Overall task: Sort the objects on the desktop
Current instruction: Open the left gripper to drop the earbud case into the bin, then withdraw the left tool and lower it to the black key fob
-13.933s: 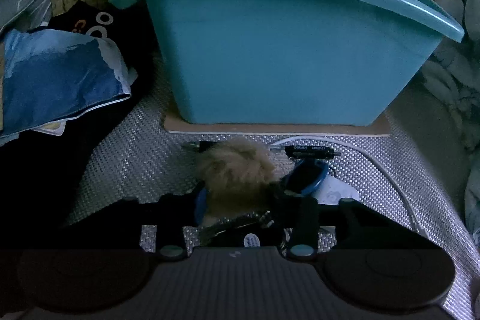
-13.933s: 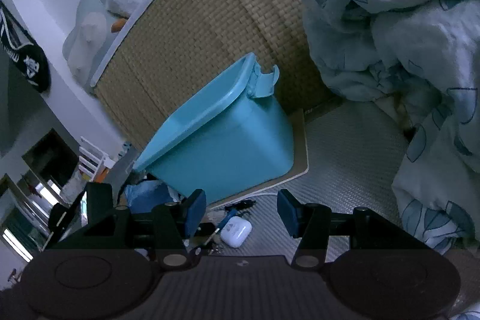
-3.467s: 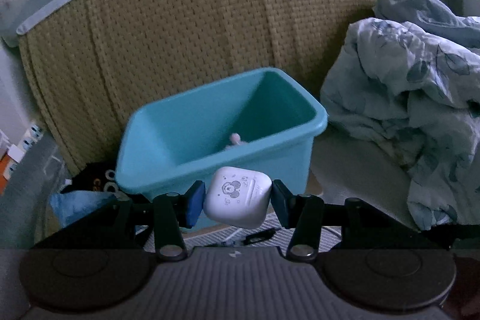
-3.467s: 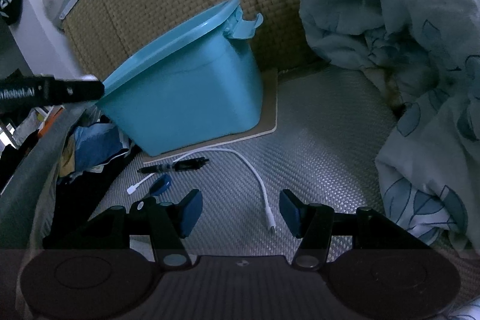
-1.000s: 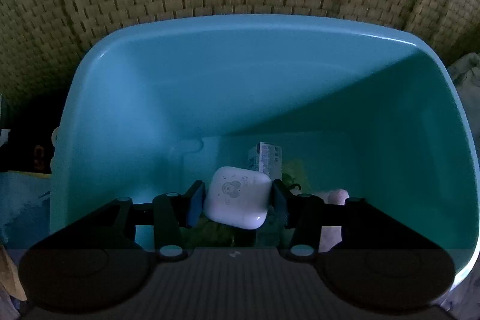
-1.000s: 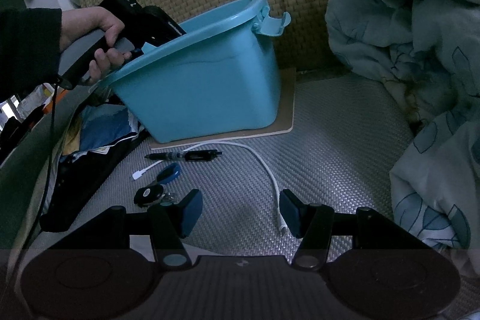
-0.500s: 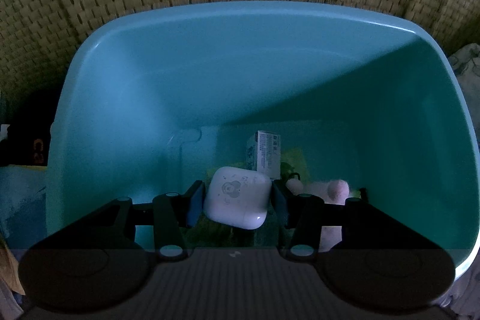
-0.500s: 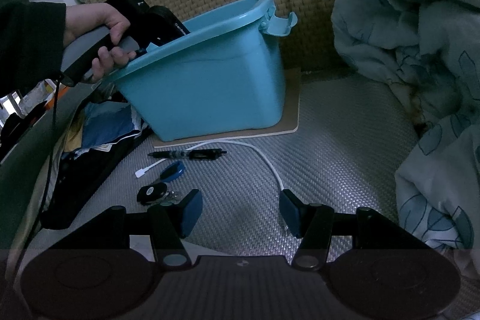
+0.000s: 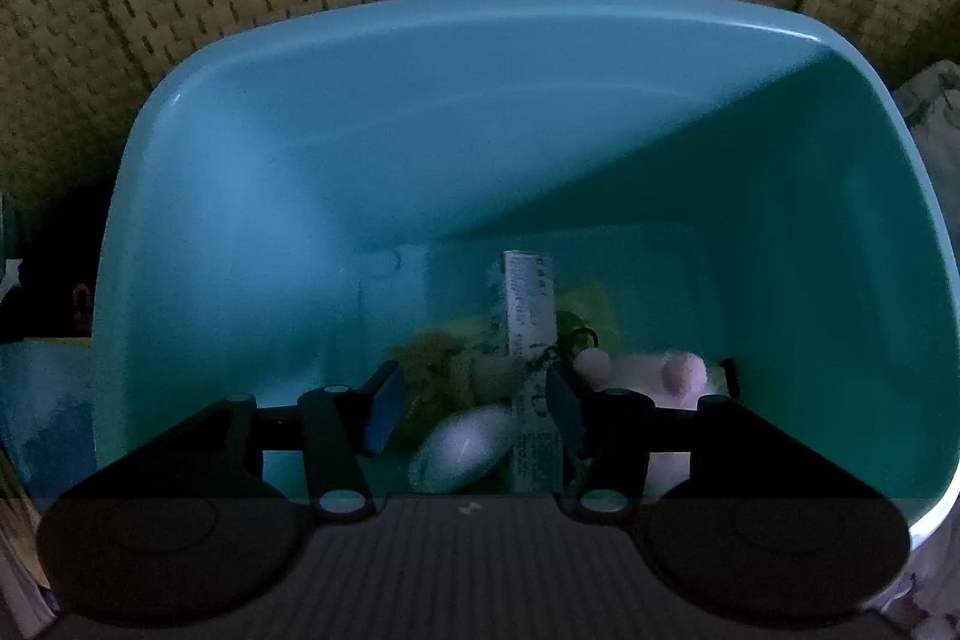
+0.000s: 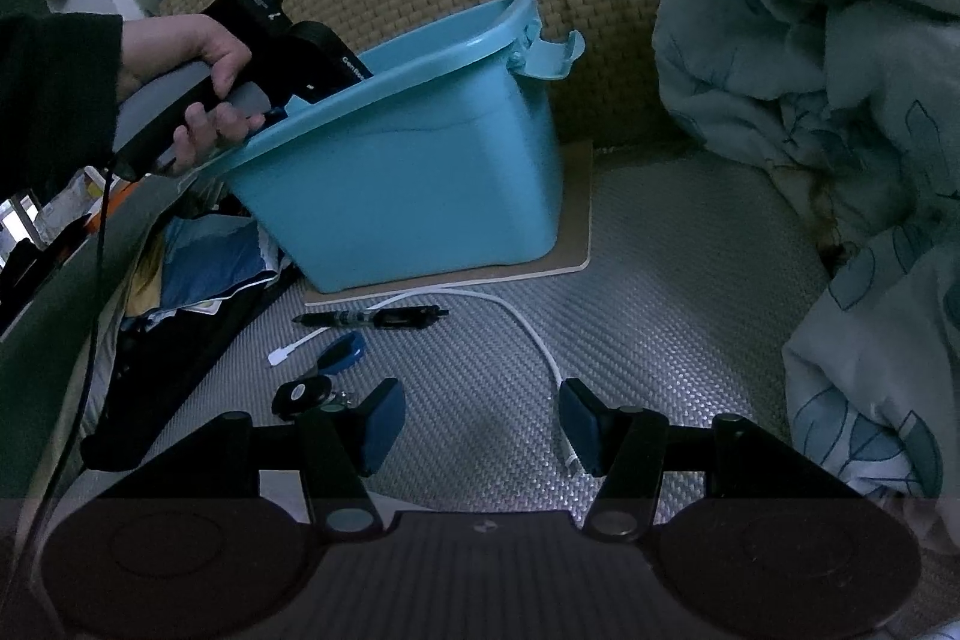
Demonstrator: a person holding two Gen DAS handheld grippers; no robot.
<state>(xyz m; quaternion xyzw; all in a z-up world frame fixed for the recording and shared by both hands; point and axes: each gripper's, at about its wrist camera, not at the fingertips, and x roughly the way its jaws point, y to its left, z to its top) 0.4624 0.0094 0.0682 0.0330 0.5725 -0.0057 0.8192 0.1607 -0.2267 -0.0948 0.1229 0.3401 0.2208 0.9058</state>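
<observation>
Left gripper (image 9: 471, 409) opening — white case (image 9: 462, 445) loose in teal bin (image 9: 252, 196)

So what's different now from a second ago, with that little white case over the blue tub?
The left gripper let go: its jaws are opening, and the white earbud case has dropped from between them, blurred, onto the things in the teal bin. The right gripper is open and has not moved; the pen, white cable and keys lie as before.

Dim bluish light, fisheye-warped edges, shadowed bin (image 9: 540, 112) interior, slight blur.
</observation>
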